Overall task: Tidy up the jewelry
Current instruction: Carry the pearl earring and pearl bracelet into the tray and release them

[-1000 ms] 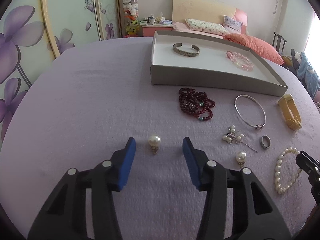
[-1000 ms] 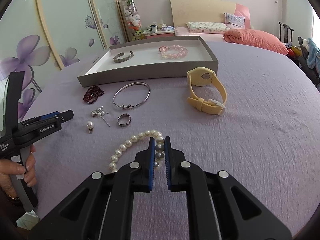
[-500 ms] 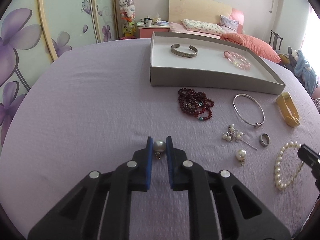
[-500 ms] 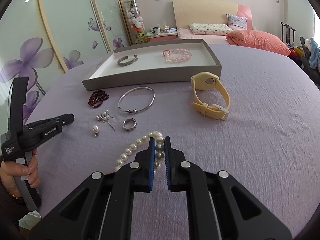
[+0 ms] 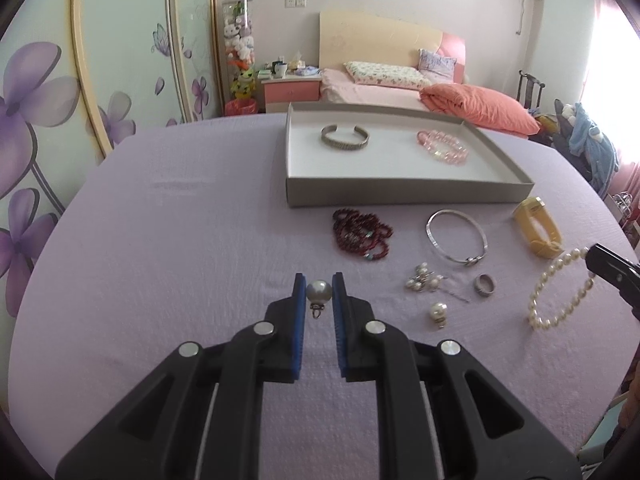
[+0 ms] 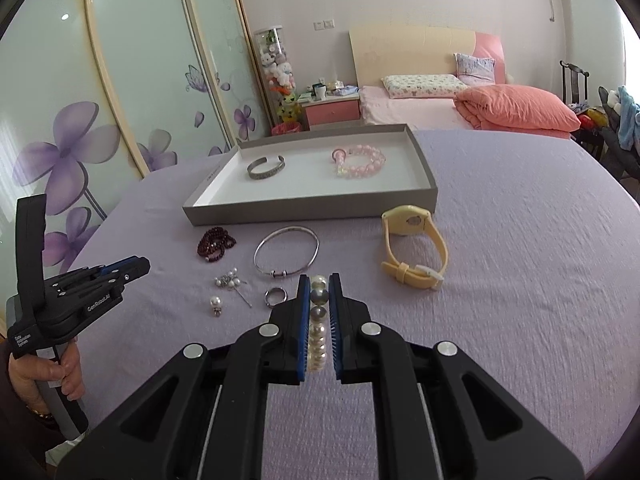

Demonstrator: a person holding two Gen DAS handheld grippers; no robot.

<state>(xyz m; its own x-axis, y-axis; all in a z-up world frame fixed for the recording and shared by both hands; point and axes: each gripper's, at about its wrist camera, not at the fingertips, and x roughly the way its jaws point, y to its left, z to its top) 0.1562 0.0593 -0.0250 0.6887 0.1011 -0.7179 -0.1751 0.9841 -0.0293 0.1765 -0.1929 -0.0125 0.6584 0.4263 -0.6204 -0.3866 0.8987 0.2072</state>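
My left gripper is shut on a pearl earring and holds it above the purple cloth. My right gripper is shut on a white pearl bracelet, which hangs from it in the left wrist view. A grey tray at the back holds a silver cuff and a pink bead bracelet. On the cloth lie a dark red bead strand, a silver bangle, a pearl brooch, a ring, a second pearl earring and a yellow watch.
The table is covered by a purple cloth. A bed with pink pillows and a wardrobe with flower doors stand behind it. In the right wrist view the left gripper shows at the left edge.
My left gripper closed on the pearl earring and lifted it. My right gripper has risen with the pearl bracelet, which now hangs off the cloth.
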